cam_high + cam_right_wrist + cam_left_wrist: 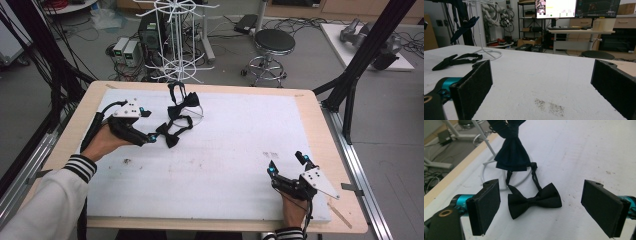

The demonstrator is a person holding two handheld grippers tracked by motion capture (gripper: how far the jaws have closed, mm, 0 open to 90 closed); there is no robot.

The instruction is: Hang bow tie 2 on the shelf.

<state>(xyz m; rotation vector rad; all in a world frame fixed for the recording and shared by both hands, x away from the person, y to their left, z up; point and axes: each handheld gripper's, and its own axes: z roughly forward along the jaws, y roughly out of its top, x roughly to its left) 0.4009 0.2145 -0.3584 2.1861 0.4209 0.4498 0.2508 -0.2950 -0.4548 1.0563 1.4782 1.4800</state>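
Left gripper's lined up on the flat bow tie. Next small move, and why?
Probably ease the left gripper forward and down to straddle the black bow tie: its jaws stand open, and the tie lies flat on the white mat just ahead, untouched.

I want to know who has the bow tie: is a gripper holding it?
No. The left gripper is open near the bow tie; nothing is held.

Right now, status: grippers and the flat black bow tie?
Left gripper open, short of flat black fabric bow tie on white foam mat. Right gripper open, empty. Nothing between.
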